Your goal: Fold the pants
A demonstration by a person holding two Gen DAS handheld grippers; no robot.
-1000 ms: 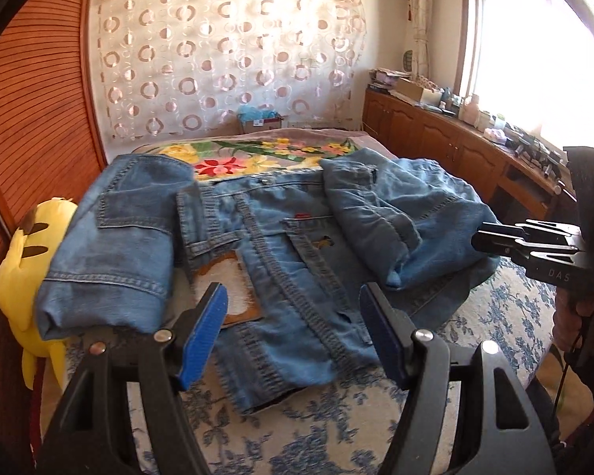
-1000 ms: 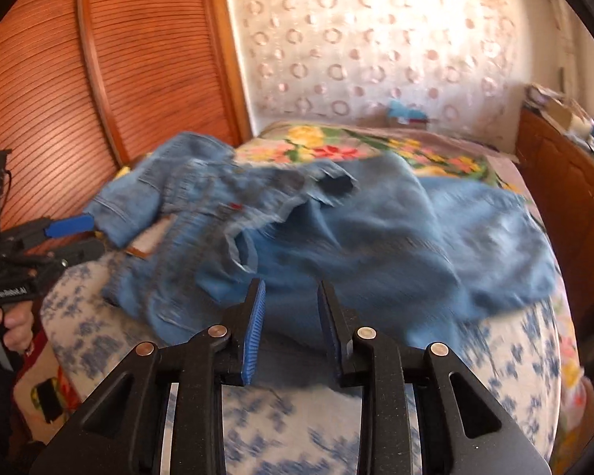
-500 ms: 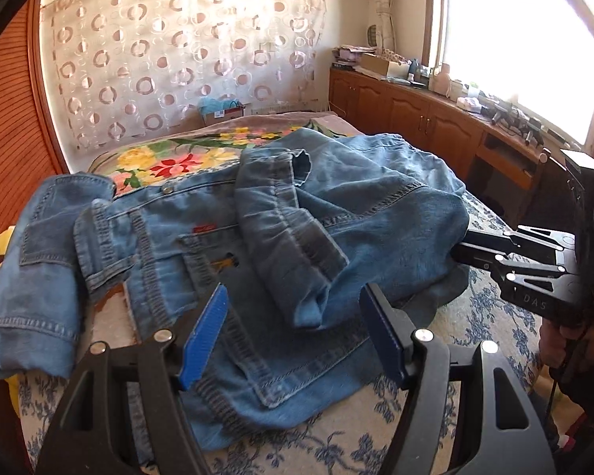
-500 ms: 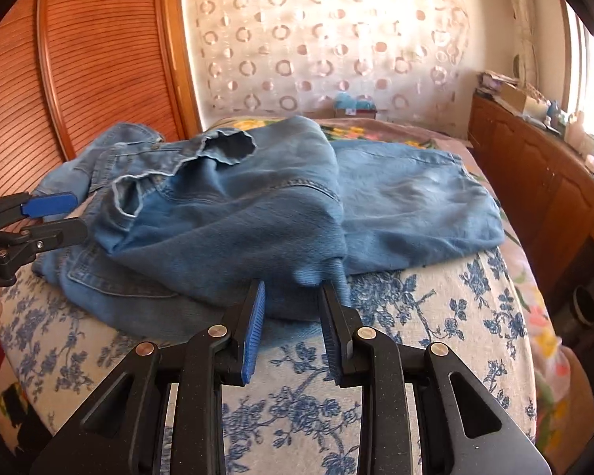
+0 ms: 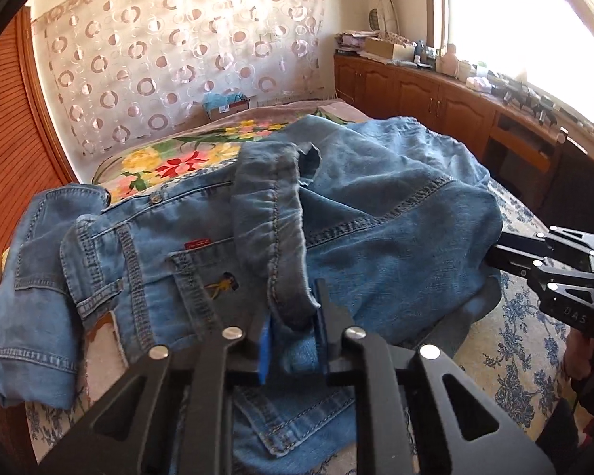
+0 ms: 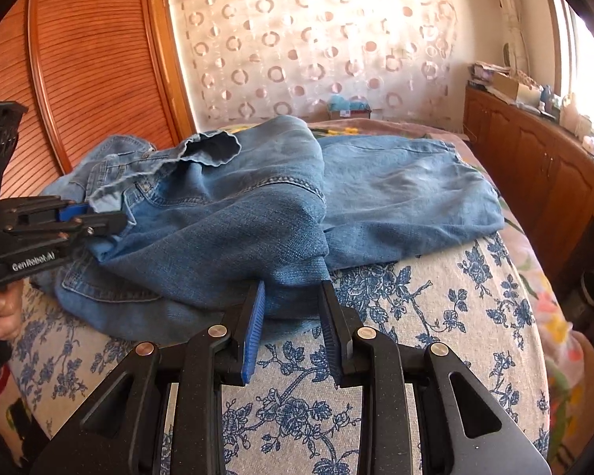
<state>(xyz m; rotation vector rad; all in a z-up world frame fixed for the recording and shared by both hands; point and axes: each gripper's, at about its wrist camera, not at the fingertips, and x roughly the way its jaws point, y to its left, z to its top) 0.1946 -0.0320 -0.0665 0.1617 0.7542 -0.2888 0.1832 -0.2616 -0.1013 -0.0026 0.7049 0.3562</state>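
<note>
a: left gripper (image 5: 293, 340) just closed, pinching the hem of a turned-over leg of the jeans (image 5: 336, 237). right gripper (image 6: 293, 316) narrowly parted, a denim fold between the jaws; pressing or not, can't tell.

b: jeans heaped on the flowered bed (image 6: 435, 316), near its edge.

a: likely heavy, soft, floppy. not slippery.

b: best taken at hems, seams or waistband; thick there, less sag.
</note>
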